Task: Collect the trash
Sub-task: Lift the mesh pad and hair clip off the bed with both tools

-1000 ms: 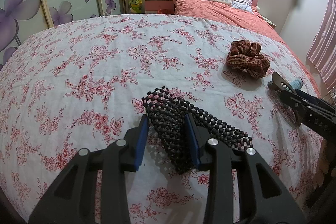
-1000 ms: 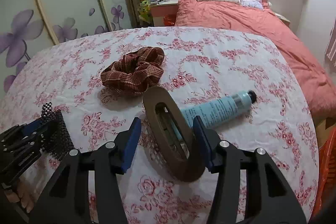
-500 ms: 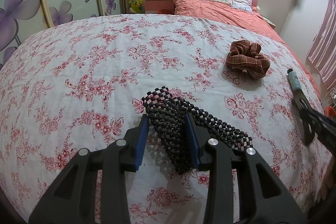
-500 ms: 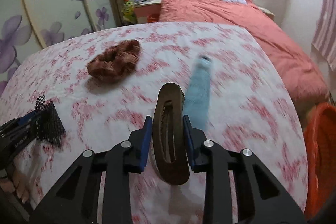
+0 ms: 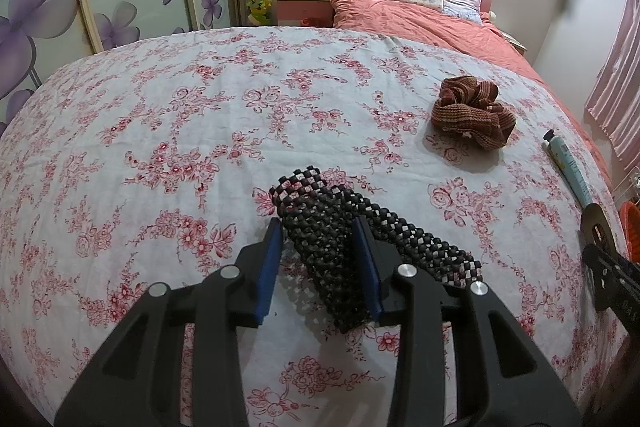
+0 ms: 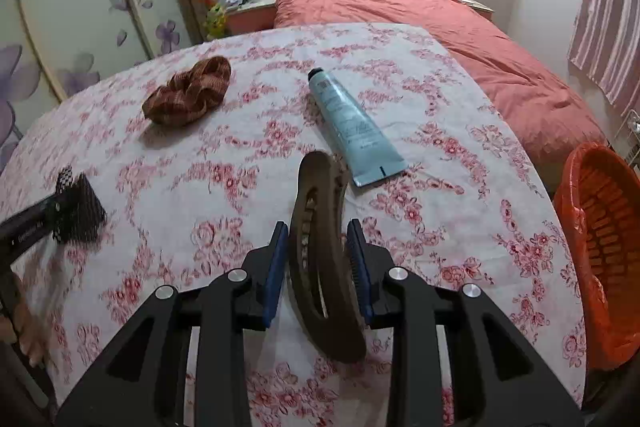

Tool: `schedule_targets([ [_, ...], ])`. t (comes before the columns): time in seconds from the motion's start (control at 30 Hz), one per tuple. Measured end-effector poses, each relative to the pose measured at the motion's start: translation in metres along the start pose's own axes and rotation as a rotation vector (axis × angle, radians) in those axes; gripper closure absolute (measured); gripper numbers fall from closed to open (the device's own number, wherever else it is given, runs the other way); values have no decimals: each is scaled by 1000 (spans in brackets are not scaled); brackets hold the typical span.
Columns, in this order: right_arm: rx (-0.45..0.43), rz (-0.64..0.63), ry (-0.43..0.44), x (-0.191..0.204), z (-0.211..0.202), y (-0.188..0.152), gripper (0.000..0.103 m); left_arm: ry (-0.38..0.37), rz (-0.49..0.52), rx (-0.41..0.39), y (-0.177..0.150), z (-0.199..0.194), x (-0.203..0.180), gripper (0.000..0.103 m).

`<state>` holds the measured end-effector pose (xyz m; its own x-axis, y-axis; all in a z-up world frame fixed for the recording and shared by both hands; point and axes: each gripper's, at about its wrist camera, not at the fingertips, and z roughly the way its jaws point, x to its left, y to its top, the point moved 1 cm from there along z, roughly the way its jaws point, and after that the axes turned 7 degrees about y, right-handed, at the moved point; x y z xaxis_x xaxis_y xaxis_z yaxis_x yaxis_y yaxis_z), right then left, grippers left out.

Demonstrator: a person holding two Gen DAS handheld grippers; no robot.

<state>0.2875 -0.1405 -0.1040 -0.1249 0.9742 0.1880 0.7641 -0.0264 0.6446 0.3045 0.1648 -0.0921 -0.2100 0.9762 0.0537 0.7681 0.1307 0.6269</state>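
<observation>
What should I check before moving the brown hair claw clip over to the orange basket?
1. Right hand-held gripper shut on the brown hair claw clip, whose jaws have just been closing: ok.
2. Clip lifted clear of the floral bedspread: cannot tell.
3. Orange basket in view at the bed's right edge, open side showing: ok.
4. Path toward the basket free of the blue tube, which lies ahead of the clip: ok.
5. Left hand-held gripper shut on the black beaded mesh: ok.
6. Brown scrunchie and tube not yet collected: not ok.
</observation>
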Motion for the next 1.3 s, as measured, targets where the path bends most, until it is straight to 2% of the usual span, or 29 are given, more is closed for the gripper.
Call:
schedule_targets([
  [0.23, 6, 1, -7, -1, 2, 0, 72, -5, -5, 0, 0, -1, 1, 66],
  [0.47, -10, 70, 57, -13, -2, -3, 72, -14, -13, 0, -1, -1, 4, 66],
  [1.0, -19, 104, 99, -19, -4, -3, 72, -14, -13, 0, -1, -1, 4, 65],
  [1.3, -11, 58, 49, -12, -3, -3, 72, 7, 9, 6, -6, -7, -1, 60],
])
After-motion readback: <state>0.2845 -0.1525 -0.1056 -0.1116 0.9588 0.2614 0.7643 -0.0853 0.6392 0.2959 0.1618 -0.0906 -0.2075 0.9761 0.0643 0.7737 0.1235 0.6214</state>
